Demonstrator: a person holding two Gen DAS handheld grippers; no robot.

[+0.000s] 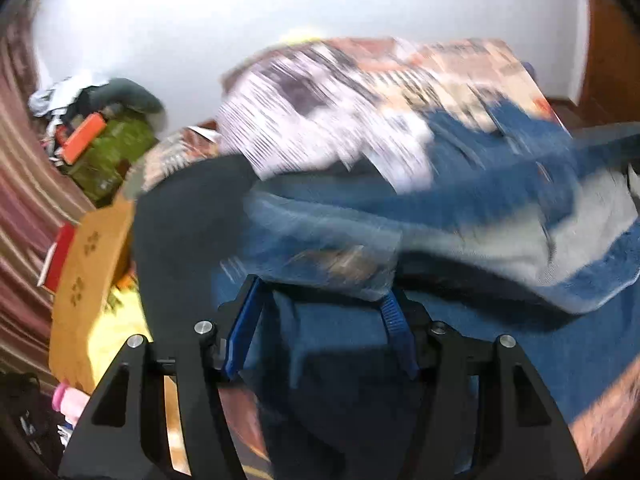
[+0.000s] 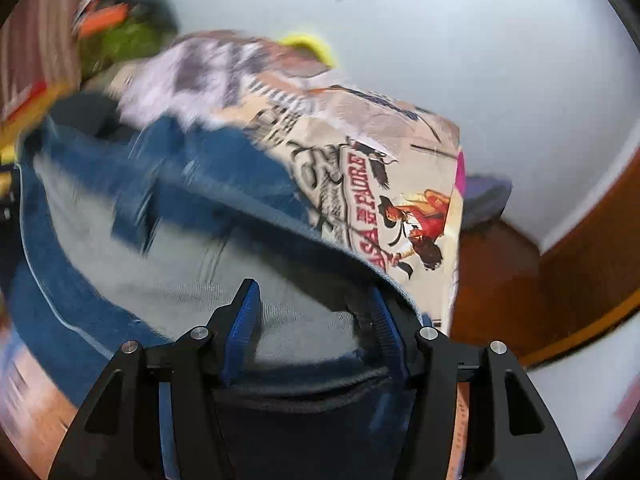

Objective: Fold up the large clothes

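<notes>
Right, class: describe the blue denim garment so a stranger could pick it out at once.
Find the printed bedspread with the poster-style pictures. On it, nearest the cameras, lies the blue denim garment, partly turned over to show its pale grey inside. Unlike the white patterned clothing heaped behind it, it is plain blue.

One blue denim garment (image 2: 120, 320) lies near, one white patterned cloth (image 1: 304, 120) far behind it, one printed cover (image 2: 400, 184) under both, and two grippers.
</notes>
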